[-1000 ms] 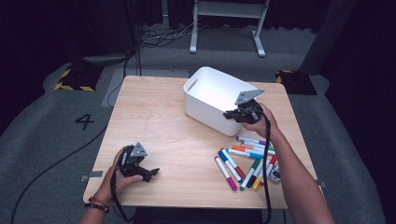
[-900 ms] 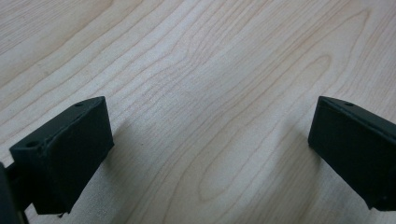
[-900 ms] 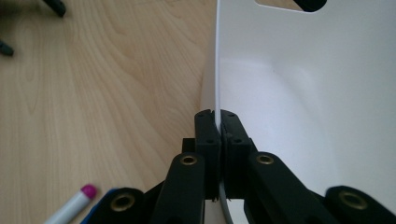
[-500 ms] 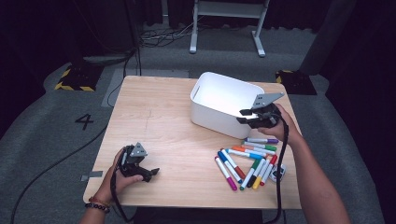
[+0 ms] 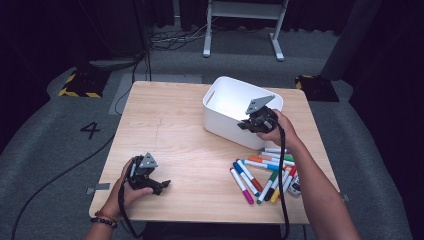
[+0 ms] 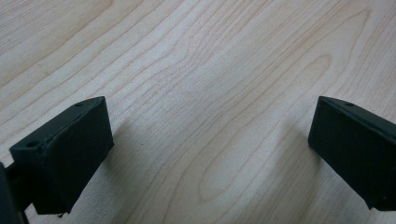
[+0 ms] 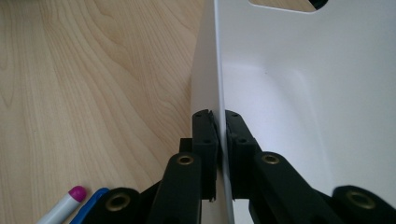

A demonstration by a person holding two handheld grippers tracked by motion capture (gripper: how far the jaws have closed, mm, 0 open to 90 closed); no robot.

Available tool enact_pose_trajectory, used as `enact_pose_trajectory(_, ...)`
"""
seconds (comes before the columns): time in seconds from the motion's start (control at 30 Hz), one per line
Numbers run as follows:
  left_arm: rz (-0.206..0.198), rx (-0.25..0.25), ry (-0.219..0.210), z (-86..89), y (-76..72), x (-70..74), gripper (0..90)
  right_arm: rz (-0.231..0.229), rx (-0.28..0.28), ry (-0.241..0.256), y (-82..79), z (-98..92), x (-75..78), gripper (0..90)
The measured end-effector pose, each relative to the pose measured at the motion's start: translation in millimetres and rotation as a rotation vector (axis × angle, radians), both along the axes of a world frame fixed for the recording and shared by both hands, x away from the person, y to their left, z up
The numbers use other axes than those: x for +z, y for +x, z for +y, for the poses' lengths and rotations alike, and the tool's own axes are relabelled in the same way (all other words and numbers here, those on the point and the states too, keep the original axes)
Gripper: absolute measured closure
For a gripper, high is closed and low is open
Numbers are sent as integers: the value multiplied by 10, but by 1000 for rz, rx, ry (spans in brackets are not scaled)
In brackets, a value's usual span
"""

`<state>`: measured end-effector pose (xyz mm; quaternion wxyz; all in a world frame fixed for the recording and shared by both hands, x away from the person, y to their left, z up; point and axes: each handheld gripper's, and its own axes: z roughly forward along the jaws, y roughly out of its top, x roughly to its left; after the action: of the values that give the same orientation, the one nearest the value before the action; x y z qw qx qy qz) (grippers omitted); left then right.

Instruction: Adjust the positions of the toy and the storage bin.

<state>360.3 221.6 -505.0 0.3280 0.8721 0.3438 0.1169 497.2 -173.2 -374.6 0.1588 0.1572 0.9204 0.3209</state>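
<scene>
My right gripper [image 7: 219, 154] is clamped on the near wall of the white plastic bin [image 7: 299, 93]. The rim sits right between my jaws, one pad outside the wall, one inside, both pressed against it. In the high view the right gripper [image 5: 248, 124] bites the bin [image 5: 225, 112] at its near-right side. The bin looks tilted there; I can't tell if its base is off the wooden table [image 5: 170, 125]. Beyond my jaws the inside of the bin is bare white, with a handle cutout [image 7: 280, 5] in the far wall. Just left of and below my right jaws lie marker tips, a magenta cap [image 7: 77, 192] and a blue one [image 7: 93, 198]. The pile of coloured markers [image 5: 262, 172] lies on the table just behind my right hand, near the bin but outside it.

My left gripper [image 5: 159, 186] rests low on the table, well apart from the bin. Its jaws are wide apart in the left gripper view, holding nothing, with bare wood grain [image 6: 210, 116] between them.
</scene>
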Motion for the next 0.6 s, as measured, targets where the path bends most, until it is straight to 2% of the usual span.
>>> enact_pose_trajectory(0.1,0,0,0,0,0,0,2,-10,8,3,34,15,-5,856)
enact_pose_trajectory(0.27,0,0,0,0,0,0,2,5,13,12,95,0,-6,863)
enact_pose_trajectory(0.4,0,0,0,0,0,0,2,-18,34,19,132,8,-18,864)
enact_pose_trajectory(0.5,0,0,0,0,0,0,2,-25,62,6,134,55,-20,867)
enact_pose_trajectory(0.57,0,0,0,0,0,0,2,-35,104,-2,125,63,-29,873)
enact_pose_trajectory(0.6,0,0,0,0,0,0,2,-35,104,-2,125,63,-29,873)
